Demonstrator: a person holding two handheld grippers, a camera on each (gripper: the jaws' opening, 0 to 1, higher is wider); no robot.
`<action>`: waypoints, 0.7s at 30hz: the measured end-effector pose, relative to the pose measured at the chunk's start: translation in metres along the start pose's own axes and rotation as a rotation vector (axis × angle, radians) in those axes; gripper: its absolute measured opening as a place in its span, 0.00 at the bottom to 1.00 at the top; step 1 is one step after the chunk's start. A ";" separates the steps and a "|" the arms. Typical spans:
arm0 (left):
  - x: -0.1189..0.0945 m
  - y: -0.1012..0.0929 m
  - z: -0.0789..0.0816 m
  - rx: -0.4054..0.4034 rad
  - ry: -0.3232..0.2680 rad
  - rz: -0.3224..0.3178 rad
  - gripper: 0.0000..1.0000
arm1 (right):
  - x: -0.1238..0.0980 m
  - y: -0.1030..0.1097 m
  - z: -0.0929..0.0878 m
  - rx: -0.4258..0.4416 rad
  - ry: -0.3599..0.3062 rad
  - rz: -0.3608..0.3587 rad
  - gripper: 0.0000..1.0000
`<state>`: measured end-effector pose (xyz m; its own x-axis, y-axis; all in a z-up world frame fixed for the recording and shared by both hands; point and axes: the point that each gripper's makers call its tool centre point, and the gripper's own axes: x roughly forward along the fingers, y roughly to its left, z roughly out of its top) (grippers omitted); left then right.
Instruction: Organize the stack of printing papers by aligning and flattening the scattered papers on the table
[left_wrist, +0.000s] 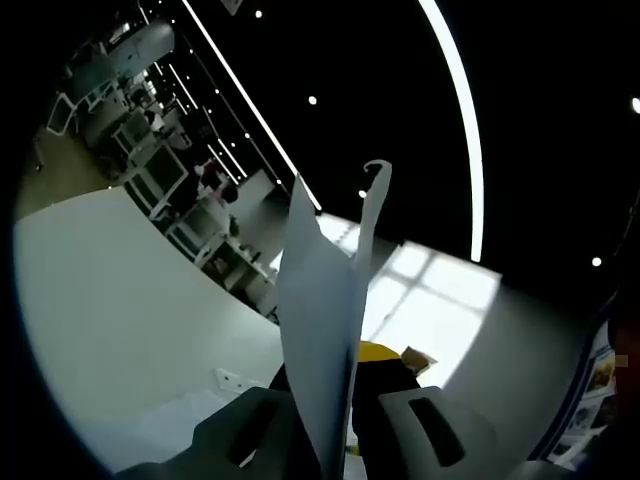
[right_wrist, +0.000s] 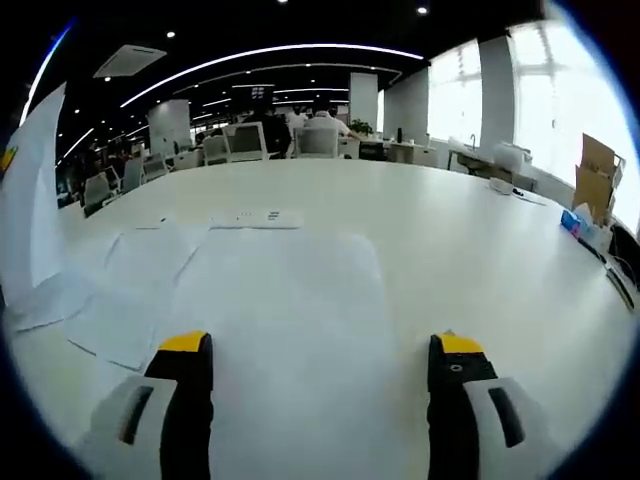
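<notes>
— Left gripper (left_wrist: 335, 420)? Tilted up toward the ceiling lights; jaws clamped on upright sheets (left_wrist: 320, 330).

— Right gripper (right_wrist: 320, 375)? Held level over the white table (right_wrist: 480, 230); jaws spread wide, holding nothing; loose papers (right_wrist: 190, 285) scattered flat ahead; cardboard box (right_wrist: 597, 175) far right.

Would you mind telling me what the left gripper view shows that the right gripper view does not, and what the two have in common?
Left gripper view: the left gripper is shut on a raised sheet of paper, held edge-on and tilted up toward the dark ceiling with its curved light strip.

Right gripper view: the right gripper is open above loose sheets lying scattered flat on the table, with a cardboard box by the windows.

Both: the white table and the office desks beyond it; the raised sheet also appears at the right gripper view's left edge.
</notes>
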<state>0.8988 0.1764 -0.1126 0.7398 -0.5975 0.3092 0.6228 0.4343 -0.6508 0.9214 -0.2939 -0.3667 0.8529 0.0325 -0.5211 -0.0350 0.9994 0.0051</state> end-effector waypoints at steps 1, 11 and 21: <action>0.000 0.000 0.000 0.000 0.000 0.000 0.06 | 0.000 0.000 0.001 -0.006 -0.006 0.006 0.75; -0.001 -0.004 -0.006 0.002 0.001 0.002 0.06 | -0.005 -0.003 0.004 -0.011 -0.015 0.021 0.65; -0.001 -0.004 -0.005 0.002 0.000 0.000 0.06 | -0.008 -0.001 0.004 -0.013 -0.013 0.020 0.65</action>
<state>0.8941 0.1713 -0.1136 0.7399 -0.5974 0.3094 0.6234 0.4359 -0.6491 0.9167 -0.2954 -0.3591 0.8586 0.0524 -0.5100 -0.0585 0.9983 0.0040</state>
